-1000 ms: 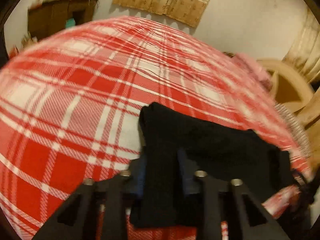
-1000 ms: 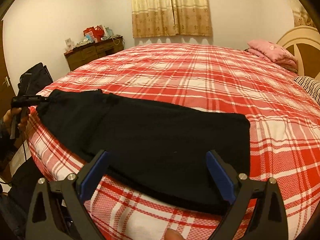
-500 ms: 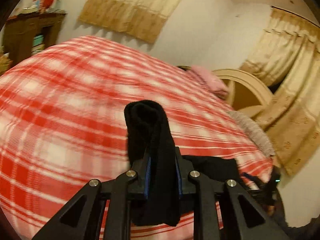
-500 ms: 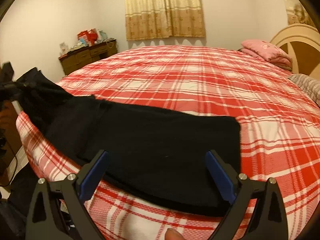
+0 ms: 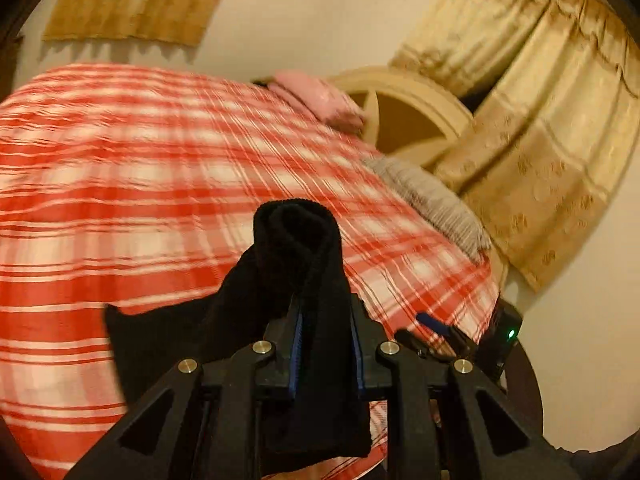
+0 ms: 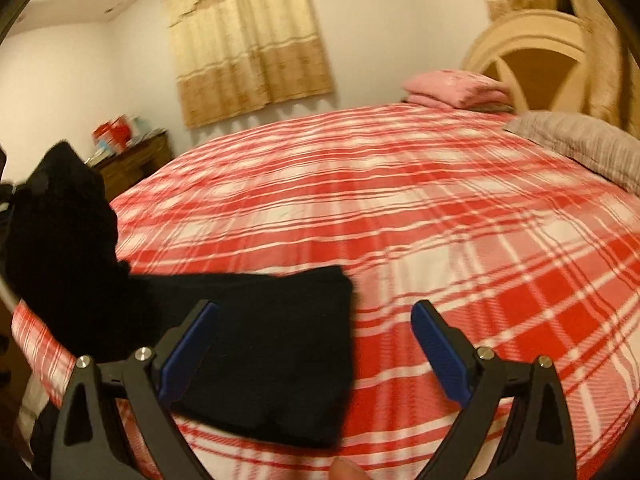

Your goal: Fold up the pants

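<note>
Since a second ago the leg end of the black pants (image 6: 256,344) has come up off the red plaid bedspread (image 6: 400,208) and swung over toward the headboard side, and the flat part lying on the bed now looks much shorter in the right wrist view. The left claw (image 5: 326,344) is clenched on a bunched fold of the pants (image 5: 298,264), which stands up between its blue pads and hangs down in front of them. The right claw (image 6: 316,344) is released, jaws wide apart above the near edge of the garment, touching nothing. No brand, label or writing can be read anywhere. Both views are smeared by motion. The raised cloth at the left edge of the right wrist view hides the left claw, and the items on the dresser (image 6: 132,160) are too blurred to name. A pink pillow (image 6: 456,90) lies by the headboard (image 6: 532,44).
</note>
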`<action>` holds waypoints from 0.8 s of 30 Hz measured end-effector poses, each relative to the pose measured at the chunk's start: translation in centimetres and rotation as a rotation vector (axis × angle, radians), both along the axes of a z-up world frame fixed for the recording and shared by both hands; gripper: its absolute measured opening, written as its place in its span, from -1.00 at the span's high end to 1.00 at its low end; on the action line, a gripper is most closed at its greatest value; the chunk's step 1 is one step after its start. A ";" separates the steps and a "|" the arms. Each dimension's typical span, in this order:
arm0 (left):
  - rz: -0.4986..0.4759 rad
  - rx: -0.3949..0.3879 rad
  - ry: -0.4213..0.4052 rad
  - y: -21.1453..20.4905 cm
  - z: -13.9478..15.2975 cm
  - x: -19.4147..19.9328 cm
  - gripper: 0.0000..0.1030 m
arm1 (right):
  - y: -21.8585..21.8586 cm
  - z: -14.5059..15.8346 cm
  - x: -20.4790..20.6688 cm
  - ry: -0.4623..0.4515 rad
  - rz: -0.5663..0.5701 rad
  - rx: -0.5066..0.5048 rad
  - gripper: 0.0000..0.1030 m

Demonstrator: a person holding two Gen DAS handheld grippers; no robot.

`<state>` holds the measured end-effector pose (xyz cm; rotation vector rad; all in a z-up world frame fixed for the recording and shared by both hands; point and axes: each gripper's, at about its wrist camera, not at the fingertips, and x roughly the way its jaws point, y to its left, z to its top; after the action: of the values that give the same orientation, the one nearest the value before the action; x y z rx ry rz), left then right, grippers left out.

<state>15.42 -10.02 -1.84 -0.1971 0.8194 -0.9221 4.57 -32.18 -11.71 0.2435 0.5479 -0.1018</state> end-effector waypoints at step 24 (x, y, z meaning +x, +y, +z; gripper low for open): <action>0.034 0.150 -0.101 -4.7 -3.8 -3.1 -0.30 | -2.6 0.1 -1.2 -0.063 -0.002 0.161 -0.93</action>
<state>12.35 -14.70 -5.67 -0.0337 0.7861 -0.8283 3.39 -34.80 -11.56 0.4030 0.4938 -0.0515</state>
